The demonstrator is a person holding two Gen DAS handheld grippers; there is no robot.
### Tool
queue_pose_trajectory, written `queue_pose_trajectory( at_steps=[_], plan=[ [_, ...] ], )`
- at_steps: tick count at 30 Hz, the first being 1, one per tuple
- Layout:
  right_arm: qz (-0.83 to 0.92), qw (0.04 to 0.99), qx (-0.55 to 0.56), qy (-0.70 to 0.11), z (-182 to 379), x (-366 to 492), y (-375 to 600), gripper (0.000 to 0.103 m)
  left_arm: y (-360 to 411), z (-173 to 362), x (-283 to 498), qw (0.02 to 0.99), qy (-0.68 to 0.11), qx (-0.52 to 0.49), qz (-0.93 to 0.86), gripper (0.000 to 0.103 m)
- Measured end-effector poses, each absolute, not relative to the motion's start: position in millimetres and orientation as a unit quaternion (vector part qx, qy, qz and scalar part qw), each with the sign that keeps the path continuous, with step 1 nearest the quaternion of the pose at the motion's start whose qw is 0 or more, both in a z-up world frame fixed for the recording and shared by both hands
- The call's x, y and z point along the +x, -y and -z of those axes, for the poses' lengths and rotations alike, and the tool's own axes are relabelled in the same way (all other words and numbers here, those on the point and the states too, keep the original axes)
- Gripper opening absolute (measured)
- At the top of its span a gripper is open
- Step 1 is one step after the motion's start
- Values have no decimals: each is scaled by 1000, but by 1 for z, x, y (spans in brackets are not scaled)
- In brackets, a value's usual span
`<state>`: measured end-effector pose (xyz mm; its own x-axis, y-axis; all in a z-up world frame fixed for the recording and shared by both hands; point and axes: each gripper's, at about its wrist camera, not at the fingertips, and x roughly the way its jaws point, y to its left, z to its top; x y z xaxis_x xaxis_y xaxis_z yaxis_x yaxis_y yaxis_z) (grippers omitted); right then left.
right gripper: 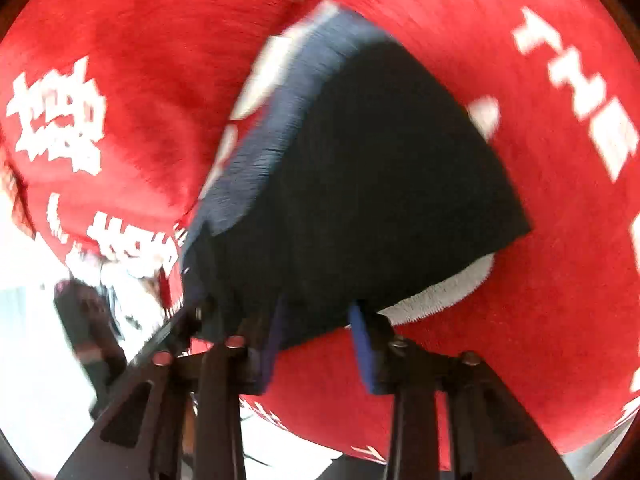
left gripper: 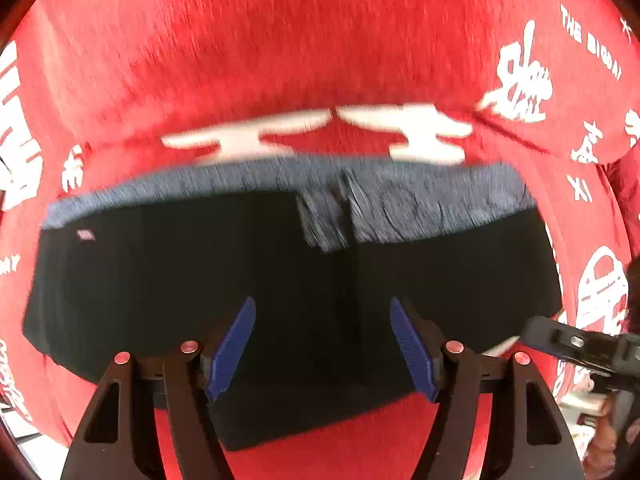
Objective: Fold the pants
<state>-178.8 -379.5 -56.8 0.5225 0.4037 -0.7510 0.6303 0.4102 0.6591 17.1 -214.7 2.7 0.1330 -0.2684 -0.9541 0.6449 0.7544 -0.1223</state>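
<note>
The dark navy pants (left gripper: 200, 280) lie folded into a compact rectangle on a red cloth, with a lighter blue ribbed waistband (left gripper: 420, 196) along the far edge. My left gripper (left gripper: 322, 308) hangs open above the near half of the pants, its blue pads (left gripper: 232, 348) spread wide and empty. In the right wrist view the pants (right gripper: 380, 160) run away from the camera. My right gripper (right gripper: 318, 312) is open, its pads (right gripper: 364, 352) at either side of the pants' near edge; I cannot tell if they touch it. The right gripper also shows in the left wrist view (left gripper: 580, 344).
A red cloth with white printed letters (left gripper: 320, 40) covers the table and shows all around the pants; it also fills the right wrist view (right gripper: 560, 240). Its edge drops off at the left (right gripper: 80, 240), with bright floor and dark blurred shapes below.
</note>
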Motion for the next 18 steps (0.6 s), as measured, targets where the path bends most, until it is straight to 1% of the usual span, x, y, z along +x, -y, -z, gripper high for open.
queue_pose_trajectory(
  at_steps=[1,2,3,6,9,11,13,14,15,18],
  plan=[
    [75,704,517,-480,44,-176,383,39,219,-6,20,738,-576,163,312,74],
    [73,714,506,-478,37,-176,385,39,224,-9,22,739,-572,165,315,85],
    [76,728,489,-474,29,-173,391,39,234,-12,25,743,-564,165,319,86],
    [105,752,438,-481,19,-154,409,36,262,-11,27,741,-559,180,326,86],
    [29,747,476,-464,13,-140,420,37,274,-17,29,749,-551,171,325,86],
    [-43,723,492,-483,16,-133,410,37,274,-15,31,748,-556,165,321,86],
    [-47,718,471,-510,15,-134,397,37,271,-7,33,743,-568,169,311,86],
    [-39,717,473,-511,16,-137,395,37,268,-2,34,741,-573,173,304,86],
    [-27,716,485,-501,18,-143,397,37,264,4,34,738,-578,182,297,86],
    [8,682,586,-437,37,-158,411,38,254,24,26,731,-585,212,280,86]
  ],
)
